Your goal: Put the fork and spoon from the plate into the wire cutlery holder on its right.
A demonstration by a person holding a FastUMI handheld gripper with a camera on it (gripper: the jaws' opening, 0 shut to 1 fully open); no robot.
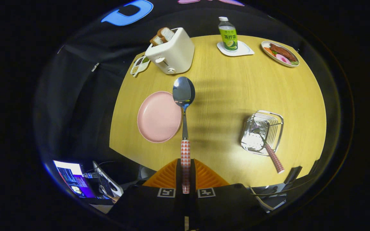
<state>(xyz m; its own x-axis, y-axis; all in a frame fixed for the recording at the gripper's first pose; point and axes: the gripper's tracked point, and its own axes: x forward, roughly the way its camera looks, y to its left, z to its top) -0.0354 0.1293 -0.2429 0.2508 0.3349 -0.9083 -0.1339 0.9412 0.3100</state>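
Note:
My gripper (pixel 185 175) is shut on the spoon (pixel 184 96), both fingers pressing its red-and-white checked handle. The spoon points straight ahead, high above the table, its shiny bowl hanging over the right rim of the pink plate (pixel 157 117). The plate lies bare on the wooden table, to the left of the fingers. To the right sits the wire cutlery holder (pixel 262 131). The fork (pixel 270 150) lies in it, tines inside and its checked handle sticking out over the near rim.
At the back of the table (pixel 223 96) stand a white toaster (pixel 172 51) with bread slices, a small sauce dish (pixel 139 65), a green-labelled bottle (pixel 228 34) on a white coaster, and a plate of food (pixel 279 53). A laptop (pixel 74 181) sits below the near-left table edge.

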